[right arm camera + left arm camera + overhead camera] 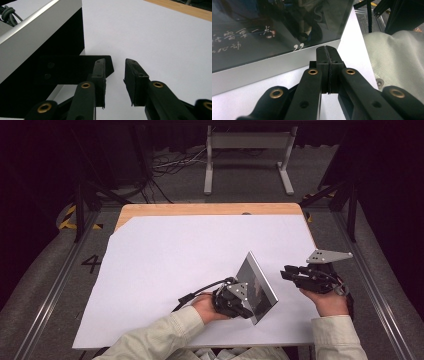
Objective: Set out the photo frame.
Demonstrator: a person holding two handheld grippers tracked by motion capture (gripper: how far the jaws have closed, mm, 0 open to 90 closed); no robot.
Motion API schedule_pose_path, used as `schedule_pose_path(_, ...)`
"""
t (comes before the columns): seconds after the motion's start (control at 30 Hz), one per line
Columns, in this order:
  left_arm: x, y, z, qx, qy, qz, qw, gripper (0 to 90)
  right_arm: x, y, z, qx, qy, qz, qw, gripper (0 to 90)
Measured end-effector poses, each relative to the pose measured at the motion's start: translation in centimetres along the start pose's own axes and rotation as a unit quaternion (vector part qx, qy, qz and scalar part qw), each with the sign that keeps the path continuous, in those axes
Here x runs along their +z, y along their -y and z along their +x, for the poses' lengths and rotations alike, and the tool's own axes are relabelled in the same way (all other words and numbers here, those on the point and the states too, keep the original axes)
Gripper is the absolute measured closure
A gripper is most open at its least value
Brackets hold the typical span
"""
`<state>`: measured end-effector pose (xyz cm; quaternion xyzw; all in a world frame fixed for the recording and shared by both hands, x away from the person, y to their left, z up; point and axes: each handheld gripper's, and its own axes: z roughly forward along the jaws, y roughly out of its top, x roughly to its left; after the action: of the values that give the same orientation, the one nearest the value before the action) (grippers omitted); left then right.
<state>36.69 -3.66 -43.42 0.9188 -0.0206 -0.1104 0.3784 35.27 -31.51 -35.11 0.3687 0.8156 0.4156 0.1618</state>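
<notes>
Sleeves enter near. Left gripper, jaws together, props the frame tilted at near centre. Right gripper, jaws apart, waits right of its back stand. Next: grip the stand.

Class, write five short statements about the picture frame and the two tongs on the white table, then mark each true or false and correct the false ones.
1. The picture frame lies flat on the table. False: it stands tilted on one edge.
2. The left tongs are shut, jaws pressed together by the frame's silver edge. True.
3. The right tongs are shut on the frame. False: their jaws stand apart with nothing between them.
4. A black stand leg sticks out from the frame's back, beside the right tongs. True.
5. The white sheet covers the whole table. False: a wooden strip shows along the far edge.
</notes>
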Motion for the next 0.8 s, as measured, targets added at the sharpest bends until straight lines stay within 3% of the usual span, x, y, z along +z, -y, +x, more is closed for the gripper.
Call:
schedule_pose_path(0.17, -0.9, 0.4, 0.1, -0.006, -0.007, -0.002, 1.0000, 90.0, 0.0, -0.1, 0.1, 0.009, 0.000, 0.003, 1.0000, 68.9)
schedule_pose_path(0.47, -2.9, 1.5, 0.6, -0.018, -0.030, -0.012, 0.9993, 89.9, -0.3, -0.7, 0.2, 0.062, 0.007, 0.012, 0.9980, 68.1)
schedule_pose_path(0.67, -4.3, 2.5, 0.7, -0.024, -0.046, -0.010, 0.9986, 89.9, -0.4, -1.1, 0.4, 0.073, 0.011, 0.020, 0.9971, 68.2)
schedule_pose_path(0.8, -5.3, 3.3, 1.2, -0.039, -0.061, -0.014, 0.9973, 89.2, -0.7, -1.4, 0.4, 0.080, 0.013, 0.021, 0.9965, 68.4)
